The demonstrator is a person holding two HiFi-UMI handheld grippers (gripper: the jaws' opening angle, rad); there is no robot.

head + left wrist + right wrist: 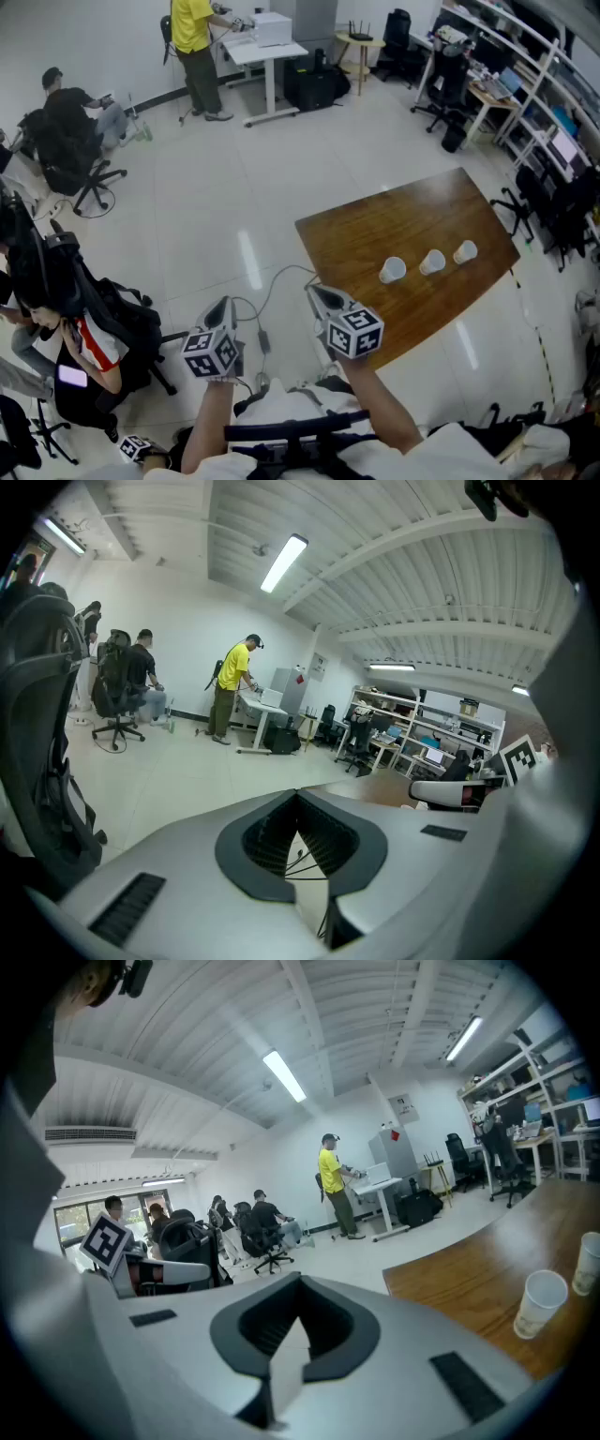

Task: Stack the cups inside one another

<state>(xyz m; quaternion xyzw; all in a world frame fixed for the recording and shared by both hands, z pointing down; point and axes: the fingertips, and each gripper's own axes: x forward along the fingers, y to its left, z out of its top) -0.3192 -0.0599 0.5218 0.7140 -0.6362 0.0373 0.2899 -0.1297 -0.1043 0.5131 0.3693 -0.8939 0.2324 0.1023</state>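
Three white paper cups stand apart in a row on the brown wooden table [375,230]: a left cup [392,270], a middle cup [432,262] and a right cup [465,251]. Both grippers hover over the floor, short of the table's near edge. My right gripper [314,292] is shut and empty, close to the table's near corner. My left gripper [222,305] is further left, also shut with nothing in it. In the right gripper view my right gripper [300,1279] has its jaws together, with the nearest cup [541,1302] and a second cup [588,1262] off to the right. The left gripper view shows my left gripper [298,794] with its tips touching.
This is an office with a white tiled floor. A person in a yellow shirt [195,47] stands at a white desk [264,52] far back. People sit on office chairs at the left [70,122]. Cables [272,291] lie on the floor near the grippers. Shelves and chairs [525,84] line the right side.
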